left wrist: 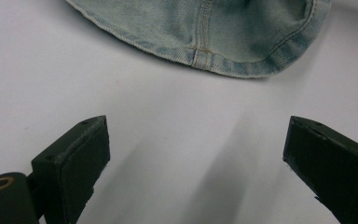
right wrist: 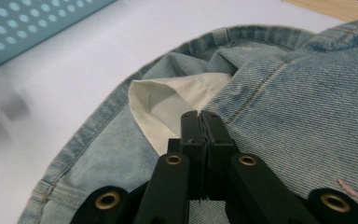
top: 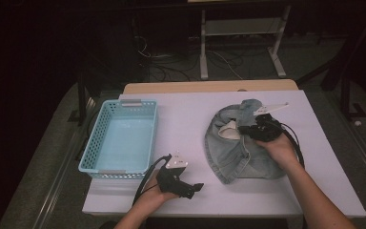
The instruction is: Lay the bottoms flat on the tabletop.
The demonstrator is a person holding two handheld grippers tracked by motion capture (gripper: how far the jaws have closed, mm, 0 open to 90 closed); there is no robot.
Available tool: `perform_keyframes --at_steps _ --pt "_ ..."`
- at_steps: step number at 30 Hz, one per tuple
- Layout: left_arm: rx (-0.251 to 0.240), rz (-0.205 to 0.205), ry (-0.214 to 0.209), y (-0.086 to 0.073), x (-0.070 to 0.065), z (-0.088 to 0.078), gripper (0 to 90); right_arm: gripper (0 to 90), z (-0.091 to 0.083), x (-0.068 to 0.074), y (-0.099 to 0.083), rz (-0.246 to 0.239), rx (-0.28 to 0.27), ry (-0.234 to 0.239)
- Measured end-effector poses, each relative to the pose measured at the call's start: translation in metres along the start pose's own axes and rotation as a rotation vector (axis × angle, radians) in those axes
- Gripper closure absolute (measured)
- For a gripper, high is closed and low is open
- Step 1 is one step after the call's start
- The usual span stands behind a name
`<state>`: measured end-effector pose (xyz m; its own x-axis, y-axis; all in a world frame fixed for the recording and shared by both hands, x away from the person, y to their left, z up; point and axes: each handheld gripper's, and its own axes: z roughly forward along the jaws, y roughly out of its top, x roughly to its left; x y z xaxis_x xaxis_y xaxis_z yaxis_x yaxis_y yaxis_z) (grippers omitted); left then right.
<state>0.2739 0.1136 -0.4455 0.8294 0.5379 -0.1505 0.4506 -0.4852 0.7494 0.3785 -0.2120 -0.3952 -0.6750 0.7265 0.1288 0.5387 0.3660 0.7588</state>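
A light blue denim garment [top: 240, 150] lies bunched on the right half of the white table [top: 186, 114], with a white lining [top: 227, 131] showing at its left. My right gripper [top: 246, 130] rests on top of it. In the right gripper view its jaws [right wrist: 200, 115] are pressed together on a denim fold [right wrist: 279, 112] beside the white lining [right wrist: 168, 105]. My left gripper [top: 195, 187] lies low near the table's front edge, left of the garment. Its jaws [left wrist: 196, 163] stand wide open over bare table, with the denim hem [left wrist: 200, 53] a short way ahead.
A light blue plastic basket [top: 91, 143] stands at the left of the table, holding nothing that I can see. Its perforated wall [right wrist: 23, 28] shows in the right gripper view. Beyond the table are a wooden edge [top: 209, 87], floor cables and a white frame [top: 240, 33].
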Motion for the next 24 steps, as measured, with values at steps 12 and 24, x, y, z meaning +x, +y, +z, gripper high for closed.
perform_keyframes --at_steps 12,24 --pt "0.000 0.000 0.001 0.000 0.000 0.000 6.9 87.8 -0.016 0.009 -0.001 -0.040 -0.043 0.079" --pt "-0.004 -0.002 0.008 0.000 0.001 -0.001 6.8 87.7 -0.024 0.026 -0.011 -0.078 -0.042 0.135"
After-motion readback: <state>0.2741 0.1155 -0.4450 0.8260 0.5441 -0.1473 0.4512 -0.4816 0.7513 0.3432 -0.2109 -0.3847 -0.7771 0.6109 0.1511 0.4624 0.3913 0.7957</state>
